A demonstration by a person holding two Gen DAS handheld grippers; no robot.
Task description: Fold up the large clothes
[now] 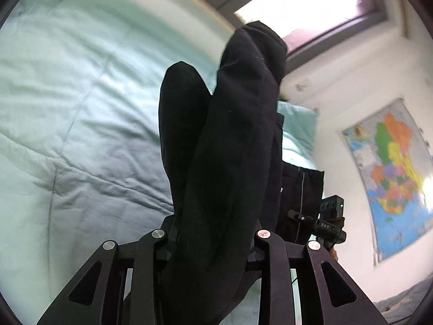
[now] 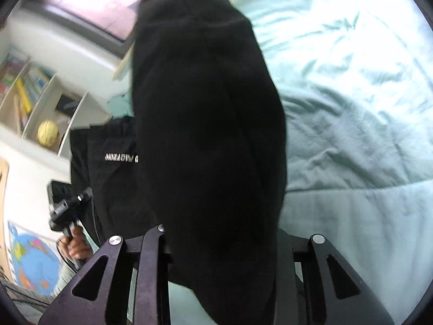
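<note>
A large black garment [image 1: 230,140] hangs lifted above a pale green bed quilt [image 1: 75,103]. My left gripper [image 1: 213,233] is shut on a thick fold of it, and the cloth drapes over the fingers and hides the tips. In the right wrist view the same black garment [image 2: 205,124] fills the middle, with white lettering [image 2: 119,158] on a hanging part. My right gripper [image 2: 224,243] is shut on the cloth too, its fingertips hidden. Each gripper shows in the other's view, held beside the hanging cloth: the right one [image 1: 328,226] and the left one [image 2: 67,205].
The quilt [image 2: 351,108] spreads under both grippers. A window [image 1: 311,5] is at the far side. A coloured wall map [image 1: 389,168] hangs on the white wall. A white shelf [image 2: 35,103] with books and a yellow ball [image 2: 48,132] stands near the bed.
</note>
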